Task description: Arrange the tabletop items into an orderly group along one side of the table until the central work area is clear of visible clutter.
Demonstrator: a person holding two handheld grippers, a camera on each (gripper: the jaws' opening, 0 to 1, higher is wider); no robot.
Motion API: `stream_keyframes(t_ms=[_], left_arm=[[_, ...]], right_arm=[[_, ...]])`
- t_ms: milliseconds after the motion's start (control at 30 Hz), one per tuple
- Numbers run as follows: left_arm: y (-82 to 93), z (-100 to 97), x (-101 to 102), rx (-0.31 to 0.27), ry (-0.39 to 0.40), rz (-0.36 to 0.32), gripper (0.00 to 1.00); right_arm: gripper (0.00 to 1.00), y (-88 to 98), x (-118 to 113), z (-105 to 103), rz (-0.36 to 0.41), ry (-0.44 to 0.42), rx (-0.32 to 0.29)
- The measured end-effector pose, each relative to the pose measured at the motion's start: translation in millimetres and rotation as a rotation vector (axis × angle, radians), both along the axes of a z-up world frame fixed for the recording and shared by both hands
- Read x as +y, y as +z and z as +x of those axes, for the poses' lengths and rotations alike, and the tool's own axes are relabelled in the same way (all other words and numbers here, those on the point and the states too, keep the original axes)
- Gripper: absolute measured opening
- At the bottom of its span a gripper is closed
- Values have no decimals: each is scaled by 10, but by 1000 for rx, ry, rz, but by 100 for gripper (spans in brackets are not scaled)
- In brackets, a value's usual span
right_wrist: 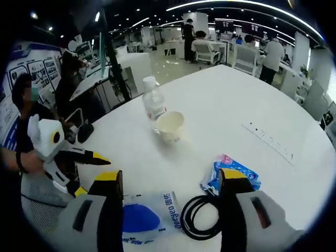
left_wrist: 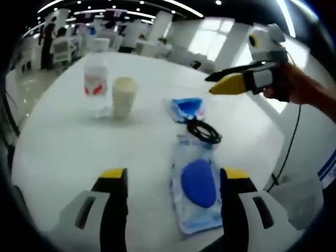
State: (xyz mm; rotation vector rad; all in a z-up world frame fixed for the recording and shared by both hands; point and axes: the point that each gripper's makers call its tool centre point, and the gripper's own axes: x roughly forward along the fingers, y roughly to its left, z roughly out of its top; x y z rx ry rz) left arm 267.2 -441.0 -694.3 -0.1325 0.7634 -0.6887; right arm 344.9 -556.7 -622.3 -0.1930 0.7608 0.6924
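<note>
So there's a big round white table (left_wrist: 63, 152) with a handful of things on it. In the left gripper view, the left gripper (left_wrist: 173, 181) hangs low over the near edge with its jaws spread wide and nothing between them. A long wet-wipes pack (left_wrist: 195, 184) with a blue oval lid lies flat just inside the right-hand jaw, its long axis running straight away from the camera. At its far end a coil of black cable (left_wrist: 205, 131) overlaps the pack, and just beyond that sits a crumpled blue packet (left_wrist: 185, 108). Further back and to the left are a paper cup (left_wrist: 124, 96) and a clear water bottle (left_wrist: 95, 74) with a red label, both upright, side by side (whether they touch is hard to say).

The right gripper (left_wrist: 215, 84) comes in from the right, held in a hand, well above the table; its jaws look nearly closed and hold nothing.

In the right gripper view the jaws look spread, the cable and wipes pack between them.
</note>
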Motion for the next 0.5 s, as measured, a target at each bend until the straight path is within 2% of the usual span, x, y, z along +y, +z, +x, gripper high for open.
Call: stream_keyframes(t_ms=[333, 500], left_arm=[[-80, -24, -15, 2, -31, 35, 69], [-40, -10, 10, -12, -12, 28, 69]], right_arm=[[83, -99, -329, -327, -3, -85, -10], [86, -185, -461, -491, -3, -118, -5]])
